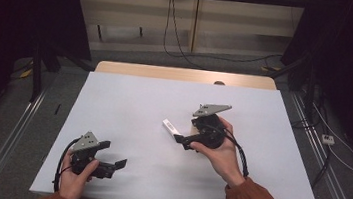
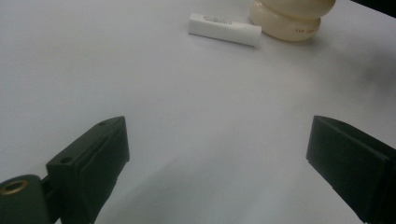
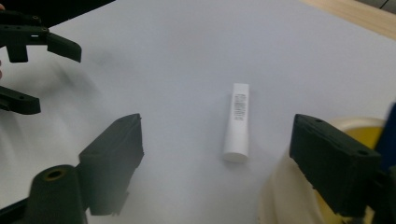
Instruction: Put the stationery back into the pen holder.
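Observation:
A small white tube (image 1: 170, 127) with printed text lies on the white table (image 1: 129, 99), a little right of centre. My right gripper (image 1: 187, 131) hovers just right of it, open. In the right gripper view the tube (image 3: 237, 121) lies lengthwise ahead, between the spread jaws of the right gripper (image 3: 217, 154). A cream round container (image 3: 289, 196) with yellow inside sits by the right jaw. My left gripper (image 1: 114, 155) is low at the front left, open and holding nothing. From the left gripper (image 2: 219, 154) the tube (image 2: 224, 29) and the container (image 2: 292, 18) appear far ahead.
A wooden strip (image 1: 182, 74) borders the table's far edge, with a small dark object (image 1: 219, 82) on it. Cables (image 1: 175, 44) run over the floor behind. Metal rails (image 1: 15, 131) flank both sides. In the right gripper view the left gripper (image 3: 56, 79) shows at top left.

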The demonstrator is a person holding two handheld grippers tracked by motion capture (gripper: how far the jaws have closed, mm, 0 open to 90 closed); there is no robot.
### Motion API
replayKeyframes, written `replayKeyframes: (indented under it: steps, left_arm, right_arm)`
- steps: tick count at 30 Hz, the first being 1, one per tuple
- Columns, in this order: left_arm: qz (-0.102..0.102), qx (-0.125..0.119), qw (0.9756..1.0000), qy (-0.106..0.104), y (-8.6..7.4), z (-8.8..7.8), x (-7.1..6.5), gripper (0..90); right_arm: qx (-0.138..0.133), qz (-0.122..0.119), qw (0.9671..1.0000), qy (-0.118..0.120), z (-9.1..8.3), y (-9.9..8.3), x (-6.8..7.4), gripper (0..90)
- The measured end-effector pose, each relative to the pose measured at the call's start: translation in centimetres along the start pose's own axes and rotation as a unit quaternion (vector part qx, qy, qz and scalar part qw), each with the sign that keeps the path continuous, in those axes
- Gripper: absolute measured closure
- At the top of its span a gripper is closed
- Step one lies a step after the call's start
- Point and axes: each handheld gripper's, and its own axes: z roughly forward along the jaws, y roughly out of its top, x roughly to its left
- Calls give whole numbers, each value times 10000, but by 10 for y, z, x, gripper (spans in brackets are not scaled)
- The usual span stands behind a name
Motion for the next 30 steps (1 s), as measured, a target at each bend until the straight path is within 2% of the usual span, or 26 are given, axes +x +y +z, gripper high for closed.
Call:
replayKeyframes:
  steps: [6,12,18,22,26,30]
  left_arm:
    - [-7,1,10000,9,0,0,0,59]
    - [1,-2,10000,-6,0,0,0,59]
    - [23,-12,10000,-13,0,-2,0,59]
    - [-7,-30,10000,-12,0,-1,1,59]
    - [15,-29,10000,-9,1,-2,0,59]
    - [3,-48,10000,-14,0,-2,1,59]
  right_arm:
    - [390,-27,9992,43,23,9,7,205]
    - [952,-26,9954,-111,48,16,6,258]
    - [1353,58,9902,-334,69,21,7,334]
    - [1659,69,9854,-378,79,23,8,360]
    - [1842,30,9818,-462,87,26,11,396]
    - [1985,-1,9776,-694,94,26,11,438]
